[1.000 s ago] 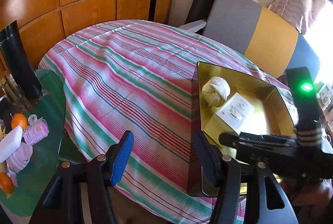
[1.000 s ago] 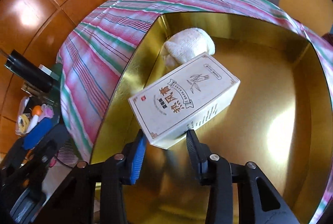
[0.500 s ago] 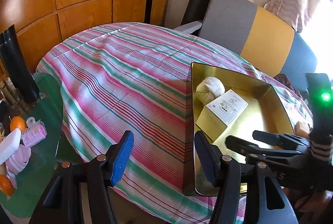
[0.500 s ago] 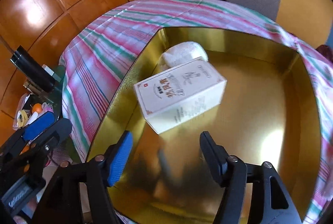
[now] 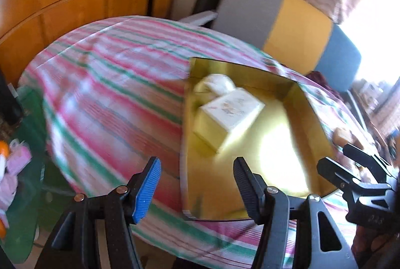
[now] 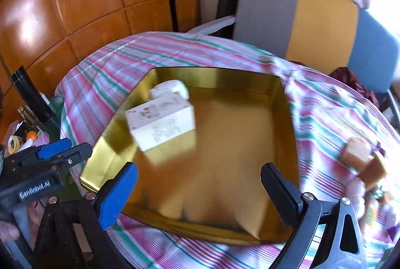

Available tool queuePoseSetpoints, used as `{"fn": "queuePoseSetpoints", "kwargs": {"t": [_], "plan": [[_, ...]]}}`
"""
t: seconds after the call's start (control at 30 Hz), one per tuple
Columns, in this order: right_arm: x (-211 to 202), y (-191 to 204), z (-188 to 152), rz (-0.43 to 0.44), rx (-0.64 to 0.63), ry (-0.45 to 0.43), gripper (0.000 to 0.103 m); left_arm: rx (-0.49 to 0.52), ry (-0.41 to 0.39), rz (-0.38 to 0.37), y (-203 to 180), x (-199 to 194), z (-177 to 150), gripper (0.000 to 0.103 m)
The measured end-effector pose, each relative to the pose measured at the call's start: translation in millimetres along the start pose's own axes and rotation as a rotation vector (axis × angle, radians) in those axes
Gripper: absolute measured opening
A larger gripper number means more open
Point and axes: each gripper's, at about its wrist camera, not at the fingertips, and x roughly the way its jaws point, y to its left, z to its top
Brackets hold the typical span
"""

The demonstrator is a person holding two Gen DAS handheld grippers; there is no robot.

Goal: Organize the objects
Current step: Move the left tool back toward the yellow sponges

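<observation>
A gold box [image 6: 215,84] sits on the striped tablecloth [image 6: 120,64]; it also shows in the left wrist view [image 5: 307,114]. Inside lie a white printed carton [image 6: 160,124], also visible in the left wrist view [image 5: 230,114], and a white cloth ball [image 6: 172,89] behind it. My right gripper [image 6: 200,191] is open and empty above the box's near side. My left gripper [image 5: 197,184] is open and empty over the box's near left edge. Each gripper shows in the other's view: the left gripper [image 6: 57,154] and the right gripper [image 5: 350,164].
Tan blocks and small items [image 6: 360,159] lie on the cloth right of the box. A side table with oranges and pink items [image 5: 12,159] stands at the left. A grey, yellow and blue chair [image 6: 312,16] is behind the table, with wooden panels on the left.
My right gripper let go of the carton, opened wide and pulled back out of the box. The carton now lies in the box. The left view has shifted closer, with motion blur.
</observation>
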Motion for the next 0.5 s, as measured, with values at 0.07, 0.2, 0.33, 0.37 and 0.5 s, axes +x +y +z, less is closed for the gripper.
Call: {"fn": "queuePoseSetpoints", "kwargs": {"t": [0.07,0.2,0.33,0.37,0.5], "plan": [[-11.4,-22.6,-6.6,-0.015,0.046,-0.006,0.1,0.037,-0.01,-0.042,-15.1,-3.2,2.0,0.061],[-32.4,-77.9,-22.0,-0.054,0.167,-0.009,0.1,0.137,-0.033,-0.124,-52.9,-9.6,8.0,0.061],[-58.3,-141.8,-43.1,-0.131,0.285,-0.013,0.1,0.264,-0.029,-0.222,-94.0,-10.4,9.4,0.061],[-64.7,-156.8,-48.7,-0.154,0.309,-0.012,0.1,0.292,-0.032,-0.241,-103.9,-10.4,9.4,0.061],[-95.8,-226.1,-74.7,-0.288,0.418,-0.015,0.1,0.388,-0.02,-0.331,-151.1,-8.5,9.1,0.061]]}}
